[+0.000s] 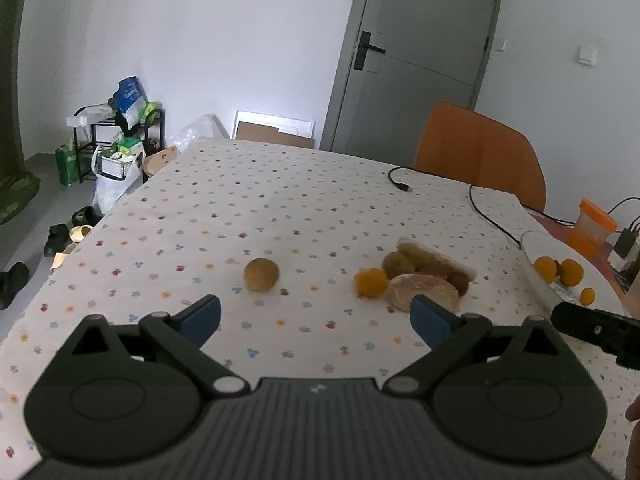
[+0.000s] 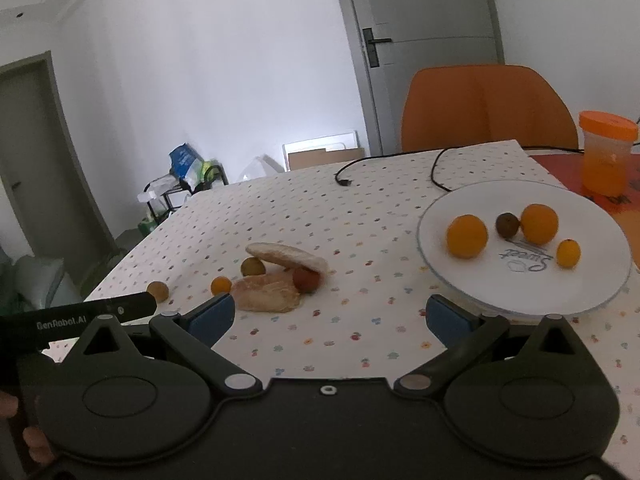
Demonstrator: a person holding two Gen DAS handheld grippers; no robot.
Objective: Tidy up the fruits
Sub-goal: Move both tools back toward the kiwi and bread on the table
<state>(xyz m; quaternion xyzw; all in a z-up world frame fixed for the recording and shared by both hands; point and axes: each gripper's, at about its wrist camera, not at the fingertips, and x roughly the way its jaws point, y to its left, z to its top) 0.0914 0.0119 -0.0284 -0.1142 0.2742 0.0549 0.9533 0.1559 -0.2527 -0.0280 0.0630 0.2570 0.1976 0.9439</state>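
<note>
A white plate point(image 2: 520, 296) at the right holds two oranges point(image 2: 467, 236), a dark brown fruit point(image 2: 507, 225) and a small kumquat point(image 2: 568, 253). On the cloth lie two bread pieces point(image 2: 266, 291), a red fruit point(image 2: 306, 279), a green-brown fruit point(image 2: 252, 267), a small orange fruit point(image 2: 221, 285) and a brown round fruit point(image 1: 261, 274). My left gripper point(image 1: 316, 318) is open, hovering short of the brown fruit and the pile. My right gripper point(image 2: 330, 314) is open over bare cloth between pile and plate. Nothing is held.
A black USB cable point(image 2: 400, 164) runs across the far table. An orange-lidded cup point(image 2: 606, 154) stands at the far right beside the plate. An orange chair point(image 2: 486, 106) sits behind the table. Cluttered shelves point(image 1: 116, 140) and shoes lie on the floor to the left.
</note>
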